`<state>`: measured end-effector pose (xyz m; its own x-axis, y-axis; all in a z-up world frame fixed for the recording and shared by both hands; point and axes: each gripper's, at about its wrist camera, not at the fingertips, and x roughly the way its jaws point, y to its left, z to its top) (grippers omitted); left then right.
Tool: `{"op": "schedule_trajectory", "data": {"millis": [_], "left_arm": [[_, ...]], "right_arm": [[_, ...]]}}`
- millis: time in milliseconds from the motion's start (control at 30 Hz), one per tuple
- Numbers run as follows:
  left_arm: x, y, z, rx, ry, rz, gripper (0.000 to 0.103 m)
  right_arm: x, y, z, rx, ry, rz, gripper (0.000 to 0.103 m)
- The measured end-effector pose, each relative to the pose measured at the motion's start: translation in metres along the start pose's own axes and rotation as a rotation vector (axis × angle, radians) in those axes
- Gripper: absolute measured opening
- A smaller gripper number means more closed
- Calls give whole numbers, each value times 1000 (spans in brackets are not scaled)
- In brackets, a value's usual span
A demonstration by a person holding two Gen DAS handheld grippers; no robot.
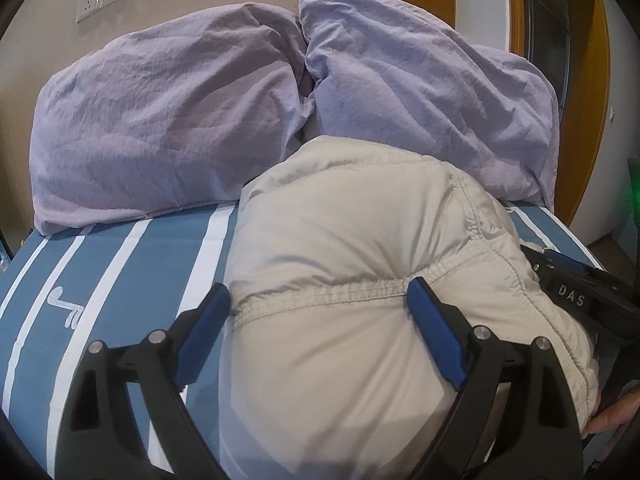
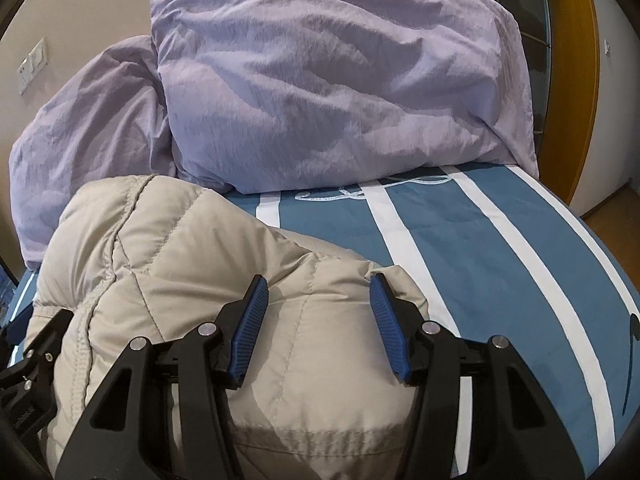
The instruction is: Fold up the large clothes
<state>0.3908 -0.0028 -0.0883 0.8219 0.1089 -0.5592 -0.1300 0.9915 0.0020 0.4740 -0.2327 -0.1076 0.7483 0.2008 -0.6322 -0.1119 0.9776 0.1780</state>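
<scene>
A beige puffy quilted jacket point(image 1: 344, 240) lies bundled on the bed; it also shows in the right wrist view point(image 2: 168, 248). My left gripper point(image 1: 320, 292) is open, its blue pads standing either side of a gathered seam of the jacket. My right gripper point(image 2: 318, 284) is open too, its pads either side of a fold at the jacket's right end. The right gripper's black body point(image 1: 580, 296) shows at the right edge of the left wrist view, and part of the left gripper point(image 2: 32, 352) at the left of the right wrist view.
The bed has a blue sheet with white stripes point(image 1: 120, 280), also in the right wrist view point(image 2: 500, 264). Two lilac pillows point(image 1: 168, 120) point(image 1: 420, 92) lean against the wall behind the jacket. A wooden door frame point(image 2: 572, 80) stands at right.
</scene>
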Motion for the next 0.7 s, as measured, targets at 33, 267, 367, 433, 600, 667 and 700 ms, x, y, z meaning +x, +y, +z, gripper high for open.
{"op": "schedule_trajectory", "data": {"millis": [33,267,367,433,600,667,700], "left_arm": [[0,0,0,1,-2,1,91],[0,-1,0,0,-2,0,91],[0,-1,0,0,-2,0,91],[0,-1,0,1,-1,1,91],[-4,-1,8,-4,28,3,92],[-7,-3,18,1,42,5,92],[-8,-3,20,4,42,11,92]], "right_arm": [[1,1,0,-3,1,-3,55],[5,2,-3,-14,13,-11,55],[8,4,-4,-28,27,-18,55],[10,5,-4,-37,40,-23,55],[15,6,-4,-42,66,-26,55],[18,3,-4,-31,79,-17,55],[19,2,-3,-23,86,-12,55]]}}
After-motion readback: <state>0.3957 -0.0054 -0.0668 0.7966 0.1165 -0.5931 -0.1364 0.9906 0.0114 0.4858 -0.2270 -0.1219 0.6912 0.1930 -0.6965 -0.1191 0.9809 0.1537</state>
